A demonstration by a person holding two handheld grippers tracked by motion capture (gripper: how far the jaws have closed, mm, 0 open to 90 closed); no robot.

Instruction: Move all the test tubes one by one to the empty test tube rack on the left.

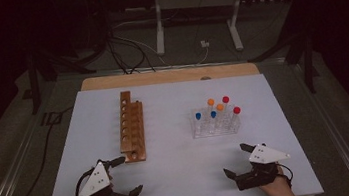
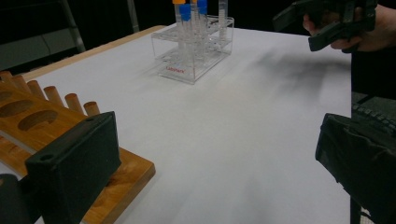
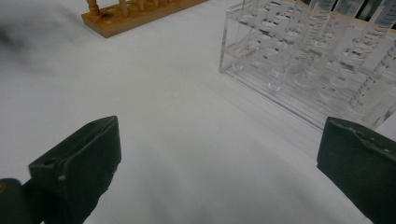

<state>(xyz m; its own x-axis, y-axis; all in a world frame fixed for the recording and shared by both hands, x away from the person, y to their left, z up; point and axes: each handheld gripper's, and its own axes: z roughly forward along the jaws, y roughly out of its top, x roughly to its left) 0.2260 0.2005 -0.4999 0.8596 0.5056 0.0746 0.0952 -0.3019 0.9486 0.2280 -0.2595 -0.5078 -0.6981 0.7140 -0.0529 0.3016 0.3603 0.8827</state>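
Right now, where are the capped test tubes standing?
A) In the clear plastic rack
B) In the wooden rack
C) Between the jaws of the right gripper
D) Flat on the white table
A: the capped tubes stand upright in the clear plastic rack, while the wooden rack has empty holes and the right gripper is open and holds nothing.

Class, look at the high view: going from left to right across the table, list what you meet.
Left gripper → wooden rack → clear tube rack → right gripper
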